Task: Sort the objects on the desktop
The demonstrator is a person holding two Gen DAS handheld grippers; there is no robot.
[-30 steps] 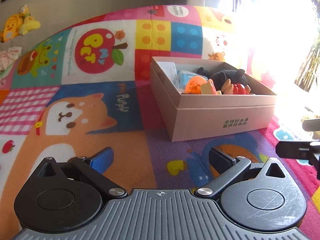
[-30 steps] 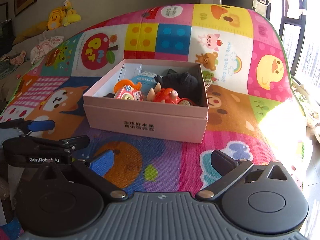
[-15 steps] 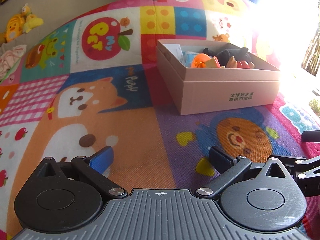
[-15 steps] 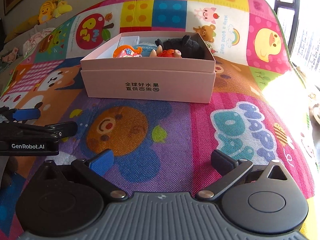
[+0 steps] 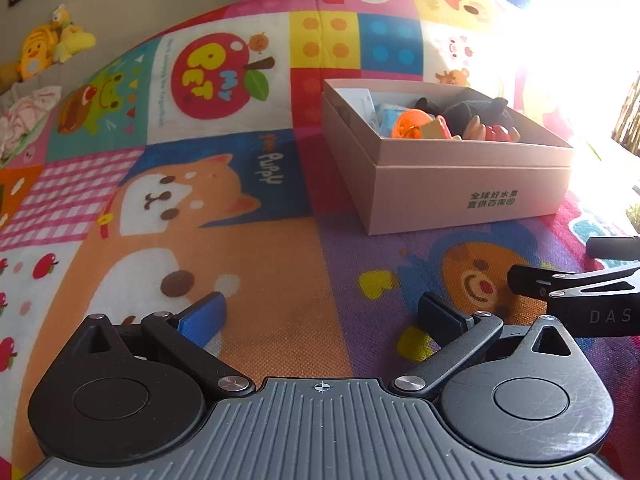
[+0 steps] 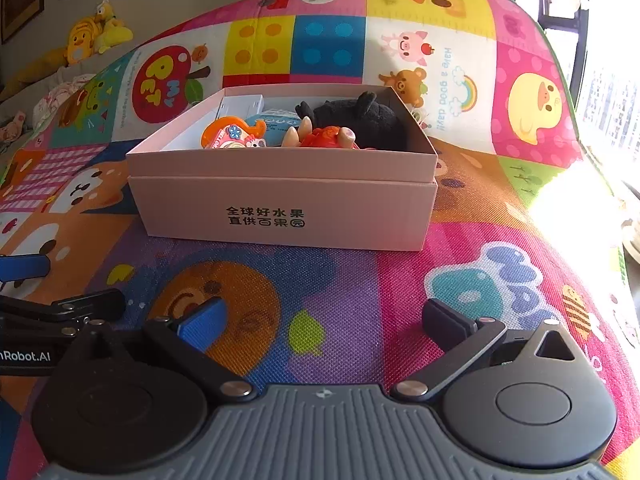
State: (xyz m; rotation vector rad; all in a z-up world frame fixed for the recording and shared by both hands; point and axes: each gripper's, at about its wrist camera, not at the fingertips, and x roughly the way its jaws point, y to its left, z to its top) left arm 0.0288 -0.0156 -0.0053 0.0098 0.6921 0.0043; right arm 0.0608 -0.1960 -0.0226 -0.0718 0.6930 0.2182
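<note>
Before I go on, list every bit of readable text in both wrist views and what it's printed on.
"全球好水果 / 直供百果园": front of the pink box.
"MY PET": apple on the play mat.
"Puppy": mat, beside the dog.
"Have a good day!": mat, by the rainbow.
"nRobot.AI" (cut off): left gripper.
"DAS" (cut off): right gripper.
Oval mat patch at the far edge, small line beside the apple, orange toy label: too blurred.
</note>
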